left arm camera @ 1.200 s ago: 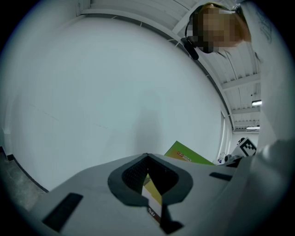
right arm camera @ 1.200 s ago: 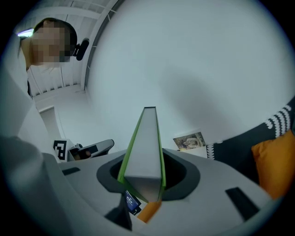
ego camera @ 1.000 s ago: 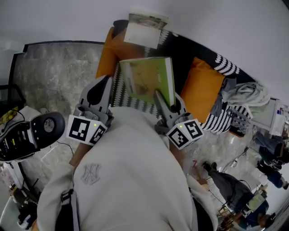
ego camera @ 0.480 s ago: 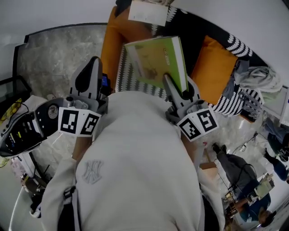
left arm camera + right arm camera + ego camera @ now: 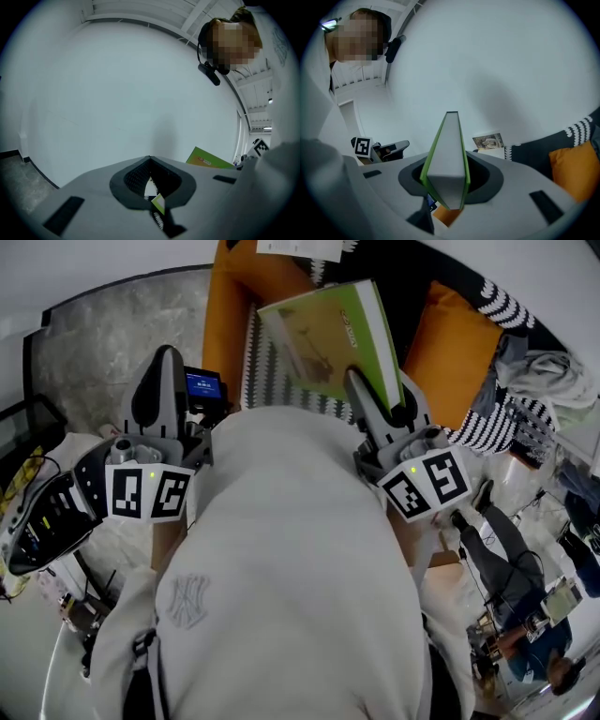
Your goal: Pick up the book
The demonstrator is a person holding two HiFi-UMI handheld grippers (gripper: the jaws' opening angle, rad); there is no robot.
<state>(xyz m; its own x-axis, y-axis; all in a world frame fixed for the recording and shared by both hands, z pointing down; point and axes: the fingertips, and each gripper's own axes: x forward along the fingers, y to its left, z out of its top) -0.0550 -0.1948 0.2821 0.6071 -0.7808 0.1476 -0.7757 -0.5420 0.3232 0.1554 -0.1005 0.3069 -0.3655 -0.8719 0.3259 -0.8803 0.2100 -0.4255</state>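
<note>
We see the right gripper [image 5: 380, 407] pinching the green book [image 5: 333, 338] by its lower edge, held up near the orange cushion [image 5: 445, 343]. The left gripper [image 5: 161, 371] is well apart from it, jaws pressed together, empty.

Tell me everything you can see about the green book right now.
The book is slim, with a glossy bright green cover carrying a pale picture, and a white page block. It is closed and held in the air above the orange sofa cushions, tilted with its front cover towards the head camera. The right hand-held gripper clamps its near edge, one jaw on each cover. Nothing else appears to touch it.
</note>
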